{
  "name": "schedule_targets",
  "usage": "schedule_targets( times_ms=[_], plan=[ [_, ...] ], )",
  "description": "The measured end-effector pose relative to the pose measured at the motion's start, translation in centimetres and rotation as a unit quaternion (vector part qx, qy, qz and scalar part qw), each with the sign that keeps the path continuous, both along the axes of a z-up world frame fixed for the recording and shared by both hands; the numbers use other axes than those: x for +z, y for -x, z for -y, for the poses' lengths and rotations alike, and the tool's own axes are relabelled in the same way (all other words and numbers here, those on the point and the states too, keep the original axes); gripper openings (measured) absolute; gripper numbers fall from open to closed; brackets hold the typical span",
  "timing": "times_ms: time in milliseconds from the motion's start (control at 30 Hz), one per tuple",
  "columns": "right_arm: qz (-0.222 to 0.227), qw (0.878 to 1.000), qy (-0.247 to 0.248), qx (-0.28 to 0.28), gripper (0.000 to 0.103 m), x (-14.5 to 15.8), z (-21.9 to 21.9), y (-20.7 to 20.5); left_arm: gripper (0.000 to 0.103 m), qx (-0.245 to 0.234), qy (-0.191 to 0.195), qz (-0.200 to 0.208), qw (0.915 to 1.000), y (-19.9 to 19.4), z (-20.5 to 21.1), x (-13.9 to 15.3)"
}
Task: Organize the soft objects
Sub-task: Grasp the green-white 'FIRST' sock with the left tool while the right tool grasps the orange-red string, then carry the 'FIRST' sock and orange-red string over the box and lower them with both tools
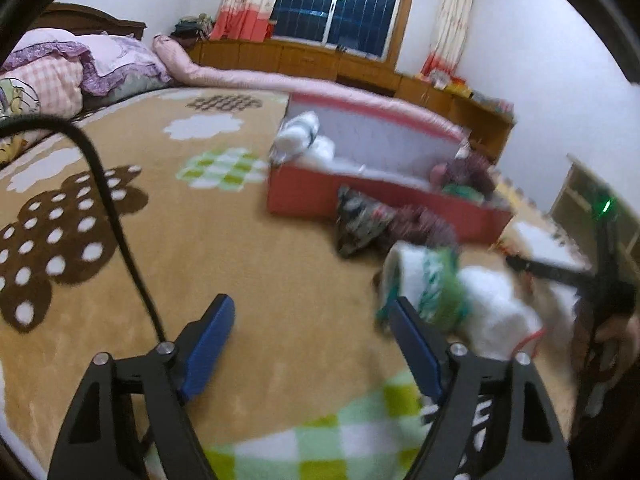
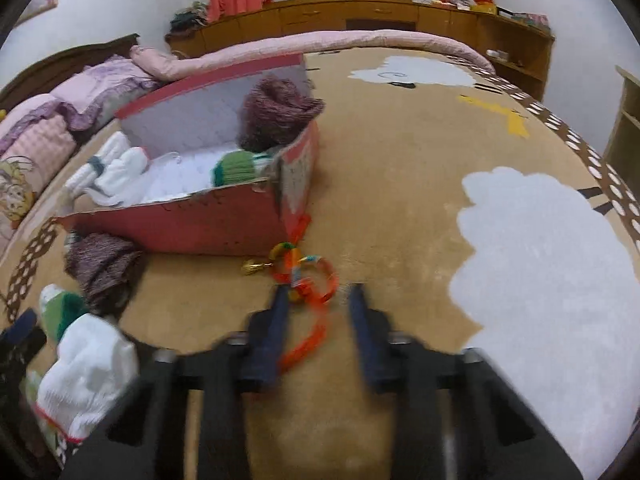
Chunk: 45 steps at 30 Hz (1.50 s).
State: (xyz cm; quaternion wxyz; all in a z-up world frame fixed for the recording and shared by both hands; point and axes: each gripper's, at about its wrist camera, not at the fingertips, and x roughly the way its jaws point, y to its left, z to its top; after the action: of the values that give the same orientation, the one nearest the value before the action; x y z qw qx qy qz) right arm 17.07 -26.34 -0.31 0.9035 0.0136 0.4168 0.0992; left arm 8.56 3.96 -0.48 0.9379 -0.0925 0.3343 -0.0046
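Note:
A red cardboard box [image 2: 192,220] stands on the tan patterned blanket [image 2: 400,184]. It holds a purple knit piece [image 2: 276,112], a green roll [image 2: 234,166] and white soft pieces [image 2: 116,164]. In front of it lie another purple knit piece [image 2: 104,264] and a white-and-green bundle [image 2: 86,364]. My right gripper [image 2: 318,300] hangs over an orange ribbon loop [image 2: 330,276]. Its jaws stand narrowly apart, the ribbon lies by the left finger, and no pad presses on it. My left gripper [image 1: 312,308] is open and empty, with the white-and-green bundle [image 1: 432,284] just past its right finger.
Pillows and pink quilts [image 1: 60,72] lie at the head of the bed. A rolled pink quilt [image 2: 360,38] runs along the far edge. Wooden cabinets [image 2: 380,16] stand under the window. A small gold bell [image 2: 251,268] lies beside the ribbon. A black cable [image 1: 116,216] crosses the left wrist view.

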Motion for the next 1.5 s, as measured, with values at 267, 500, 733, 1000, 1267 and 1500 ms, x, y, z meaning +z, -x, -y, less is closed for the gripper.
schedule_targets(
  times_ms=[267,500,733,1000,1267,1500],
  plan=[
    [0.013,0.999,0.023,0.031,0.01,-0.4,-1.7,1.5,0.06,-0.081,0.067,0.033,0.9939,-0.8,0.1,2.8],
    [0.024,0.998,0.031,0.051,0.008,-0.4,-2.5,2.3,0.01,-0.159,0.066,-0.025,0.9848,-3.1,2.8,-0.1],
    [0.064,0.993,0.029,0.09,0.007,0.6,-3.8,4.4,0.01,-0.142,0.074,-0.001,0.9871,-1.7,1.5,0.9],
    [0.094,0.989,0.015,0.116,0.007,1.7,-5.1,7.0,0.01,-0.088,0.052,0.018,0.9946,0.4,-0.5,2.5],
    [0.194,0.974,0.029,0.117,0.007,6.0,-4.9,7.1,0.01,-0.08,0.037,0.089,0.9921,-0.5,-1.7,5.7],
    [0.223,0.968,-0.003,0.112,0.007,8.2,-4.4,5.5,0.01,-0.052,0.021,0.133,0.9894,-2.0,-3.7,8.4]
  ],
)
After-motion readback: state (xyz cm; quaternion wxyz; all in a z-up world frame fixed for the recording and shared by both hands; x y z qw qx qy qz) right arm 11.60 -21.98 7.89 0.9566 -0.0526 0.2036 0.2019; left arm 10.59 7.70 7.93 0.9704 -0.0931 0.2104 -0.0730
